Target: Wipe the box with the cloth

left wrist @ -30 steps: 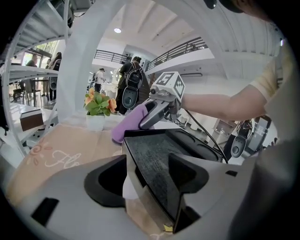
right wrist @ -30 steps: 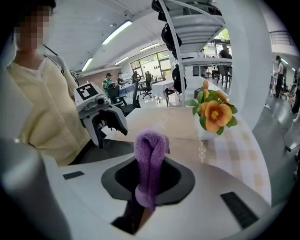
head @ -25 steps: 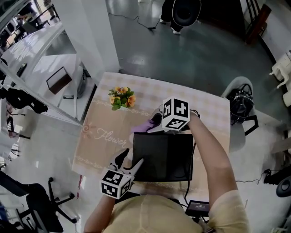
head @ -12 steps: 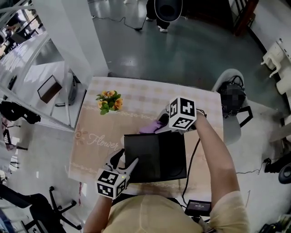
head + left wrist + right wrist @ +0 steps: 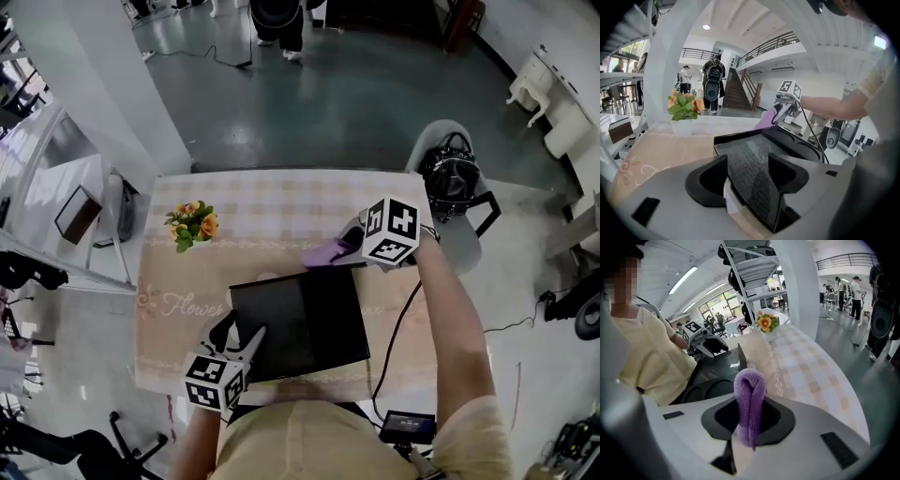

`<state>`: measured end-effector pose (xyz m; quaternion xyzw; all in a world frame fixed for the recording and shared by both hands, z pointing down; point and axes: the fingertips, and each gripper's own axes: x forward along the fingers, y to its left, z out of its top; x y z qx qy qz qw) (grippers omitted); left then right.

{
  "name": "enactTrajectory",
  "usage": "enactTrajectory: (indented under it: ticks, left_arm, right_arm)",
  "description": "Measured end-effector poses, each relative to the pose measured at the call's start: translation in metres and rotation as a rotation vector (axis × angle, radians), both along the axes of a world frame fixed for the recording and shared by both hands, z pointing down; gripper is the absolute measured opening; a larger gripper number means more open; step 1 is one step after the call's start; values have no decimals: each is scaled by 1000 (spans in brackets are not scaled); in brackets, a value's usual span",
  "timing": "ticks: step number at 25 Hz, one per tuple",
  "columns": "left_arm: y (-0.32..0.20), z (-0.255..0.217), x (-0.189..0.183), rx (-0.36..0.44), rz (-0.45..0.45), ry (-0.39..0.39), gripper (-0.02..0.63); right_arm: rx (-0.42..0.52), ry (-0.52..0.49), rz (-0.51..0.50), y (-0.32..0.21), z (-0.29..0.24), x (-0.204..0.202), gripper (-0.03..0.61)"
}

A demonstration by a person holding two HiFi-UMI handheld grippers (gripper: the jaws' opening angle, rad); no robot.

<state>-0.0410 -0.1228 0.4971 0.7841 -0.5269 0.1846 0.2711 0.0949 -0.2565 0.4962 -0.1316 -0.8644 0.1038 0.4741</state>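
Observation:
A flat black box (image 5: pixel 300 323) lies on the patterned tablecloth (image 5: pixel 281 202), its near left corner tilted up. My left gripper (image 5: pixel 246 337) is at that corner, and in the left gripper view the box's edge (image 5: pixel 750 154) fills the gap between the pads of that gripper (image 5: pixel 747 176). My right gripper (image 5: pixel 349 251) hovers at the box's far edge, shut on a folded purple cloth (image 5: pixel 323 253). The right gripper view shows the cloth (image 5: pixel 750 394) standing up between its jaws (image 5: pixel 750 416), with the box (image 5: pixel 717 373) beyond.
A small pot of orange flowers (image 5: pixel 192 225) stands at the table's far left. A chair with a dark bag (image 5: pixel 450 178) sits off the far right corner. A black cable (image 5: pixel 394 337) runs down the table's right side to a small device (image 5: pixel 403 427).
My right gripper has carried the purple cloth to the right along the box's far edge. The left gripper has stayed at the near left corner. The head view has shifted.

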Motion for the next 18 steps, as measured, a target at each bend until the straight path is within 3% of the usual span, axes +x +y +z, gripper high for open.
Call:
enactTrajectory:
  ticks: [13,18]
  left_arm:
    - [-3,0,-3,12,12,-25,279]
    - [-7,-4,-10,50,-33,-23,279]
  right_arm:
    - [190,-257,381,-4,-11,47,75]
    - [273,-315,513,-4,-15,61,77]
